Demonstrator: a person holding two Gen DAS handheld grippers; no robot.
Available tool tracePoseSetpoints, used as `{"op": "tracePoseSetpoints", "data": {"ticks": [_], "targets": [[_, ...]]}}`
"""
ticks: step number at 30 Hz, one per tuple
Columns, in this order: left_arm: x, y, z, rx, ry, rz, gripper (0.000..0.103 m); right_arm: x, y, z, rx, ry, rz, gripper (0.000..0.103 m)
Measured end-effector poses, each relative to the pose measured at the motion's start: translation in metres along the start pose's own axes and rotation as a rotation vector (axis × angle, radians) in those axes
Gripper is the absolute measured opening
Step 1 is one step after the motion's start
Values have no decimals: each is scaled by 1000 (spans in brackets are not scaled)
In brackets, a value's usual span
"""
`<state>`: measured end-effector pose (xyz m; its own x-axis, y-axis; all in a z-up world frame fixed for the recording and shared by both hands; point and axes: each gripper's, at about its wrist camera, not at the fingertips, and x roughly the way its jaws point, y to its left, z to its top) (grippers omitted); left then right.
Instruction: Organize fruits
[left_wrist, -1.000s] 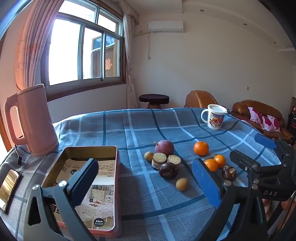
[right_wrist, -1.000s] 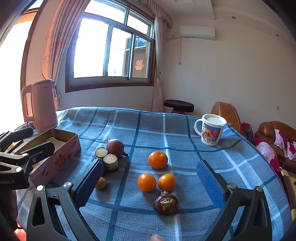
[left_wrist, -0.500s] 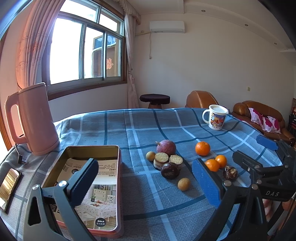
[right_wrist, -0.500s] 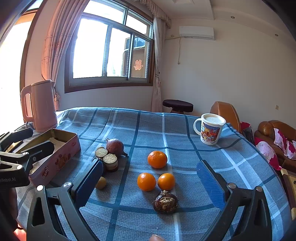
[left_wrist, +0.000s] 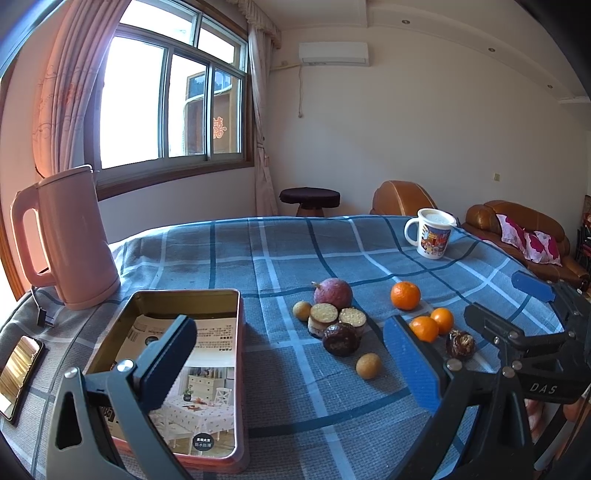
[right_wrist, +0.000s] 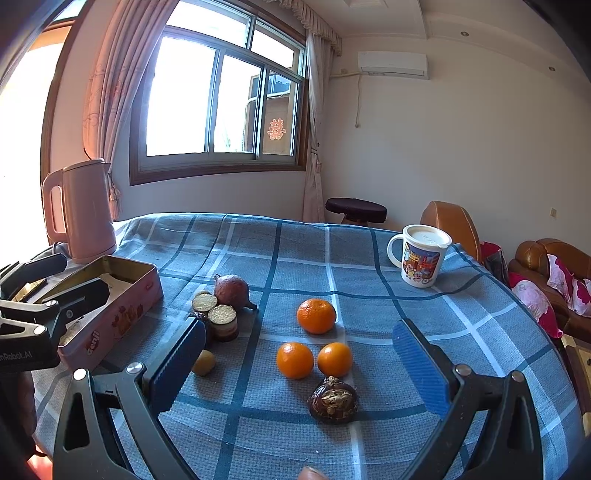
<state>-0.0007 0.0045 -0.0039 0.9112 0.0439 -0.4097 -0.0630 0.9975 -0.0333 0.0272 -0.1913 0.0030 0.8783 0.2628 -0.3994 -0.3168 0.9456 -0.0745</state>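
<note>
Three oranges (right_wrist: 316, 315) (right_wrist: 295, 360) (right_wrist: 334, 359) lie on the blue checked tablecloth, with a dark wrinkled fruit (right_wrist: 333, 403) just in front of them. To their left are a purple passion fruit (right_wrist: 231, 291), cut halves (right_wrist: 222, 320) and a small yellow fruit (right_wrist: 203, 362). An open tin box (left_wrist: 177, 354) lies at the left, paper inside. My left gripper (left_wrist: 291, 365) hangs open over the box's right side. My right gripper (right_wrist: 299, 365) stands open above the two nearer oranges. Both hold nothing.
A pink kettle (left_wrist: 64, 236) stands at the back left, a phone (left_wrist: 18, 373) beside the box. A printed mug (right_wrist: 421, 256) sits at the back right. Beyond the table are a stool (left_wrist: 309, 199) and brown sofas (left_wrist: 517, 229).
Both views have shifted slightly; the fruits sit a little lower and nearer in frame. Both grippers stay open and nothing on the table has moved.
</note>
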Motion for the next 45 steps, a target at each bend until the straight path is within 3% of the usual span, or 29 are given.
{"op": "tracePoseSetpoints", "data": {"ticks": [28,45], "targets": [[1,1,-8,13,7,4,103,3,2,-9,4,16,3,102],[17,-13,-17,42,72,-4,103,23,-20,-25,48,80,-51,102]]}}
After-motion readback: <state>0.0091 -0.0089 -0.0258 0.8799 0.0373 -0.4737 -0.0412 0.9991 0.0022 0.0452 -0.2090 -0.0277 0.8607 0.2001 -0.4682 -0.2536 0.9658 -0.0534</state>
